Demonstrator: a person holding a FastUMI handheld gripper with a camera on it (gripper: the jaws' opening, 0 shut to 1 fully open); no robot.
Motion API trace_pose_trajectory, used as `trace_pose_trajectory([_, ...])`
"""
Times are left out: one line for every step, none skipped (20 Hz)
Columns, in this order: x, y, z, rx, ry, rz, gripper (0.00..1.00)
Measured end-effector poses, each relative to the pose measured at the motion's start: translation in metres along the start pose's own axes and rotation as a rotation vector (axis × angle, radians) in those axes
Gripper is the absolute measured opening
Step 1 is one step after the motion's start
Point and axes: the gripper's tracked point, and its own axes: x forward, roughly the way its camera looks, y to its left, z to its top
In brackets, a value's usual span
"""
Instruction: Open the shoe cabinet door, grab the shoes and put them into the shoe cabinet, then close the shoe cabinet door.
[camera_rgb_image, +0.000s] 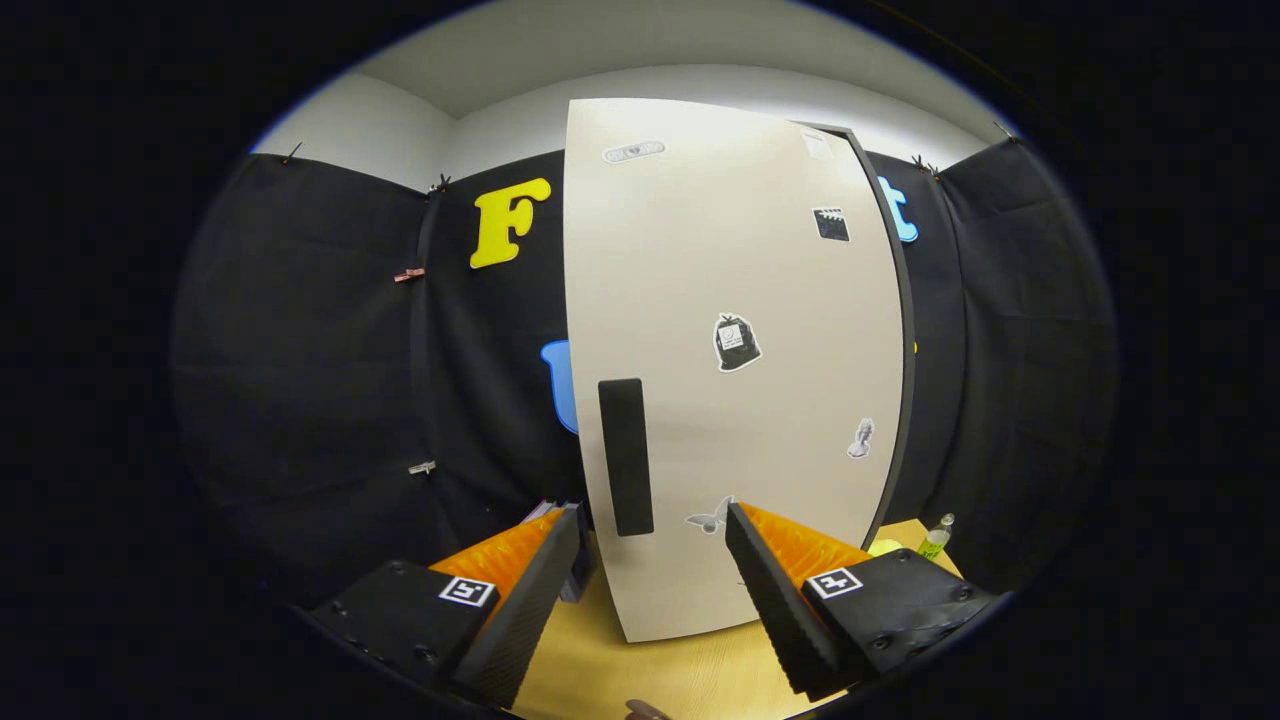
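A tall pale shoe cabinet door (730, 330) with several small stickers stands straight ahead on a wooden tabletop (640, 670). Its black upright handle (625, 456) sits near the door's left edge, low down. The cabinet's dark frame edge (905, 330) shows along the door's right side. My gripper (655, 520) is open, its two fingers spread wide just short of the door, with the lower end of the handle between the fingertips. Nothing is held. The door looks shut or nearly so against its frame.
Black cloth walls close in the booth on the left, behind and on the right. A small green bottle (936, 538) stands on the table at the right, beside the cabinet. A few small objects (548, 512) lie left of the cabinet, behind my left finger.
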Motion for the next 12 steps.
trace_pose_trajectory([0.0, -0.001, 0.002, 0.004, -0.006, 0.001, 0.97])
trace_pose_trajectory([0.0, -0.001, 0.004, 0.007, -0.011, -0.001, 0.97])
trace_pose_trajectory([0.0, -0.003, 0.003, 0.007, -0.009, -0.01, 0.97])
trace_pose_trajectory([0.0, -0.005, 0.002, 0.007, -0.007, -0.016, 0.97])
trace_pose_trajectory([0.001, -0.007, 0.002, 0.009, -0.007, -0.023, 0.97])
trace_pose_trajectory([0.001, -0.011, 0.002, 0.012, -0.008, -0.034, 0.97])
trace_pose_trajectory([0.002, -0.013, 0.003, 0.018, -0.01, -0.04, 0.98])
trace_pose_trajectory([0.001, -0.013, 0.003, 0.022, -0.011, -0.038, 0.98])
trace_pose_trajectory([0.001, -0.014, 0.003, 0.021, -0.011, -0.043, 0.98])
trace_pose_trajectory([0.0, -0.015, 0.004, 0.018, -0.013, -0.046, 0.98])
trace_pose_trajectory([0.0, -0.014, 0.004, 0.016, -0.014, -0.042, 0.98])
trace_pose_trajectory([0.0, -0.013, 0.005, 0.014, -0.017, -0.039, 0.98])
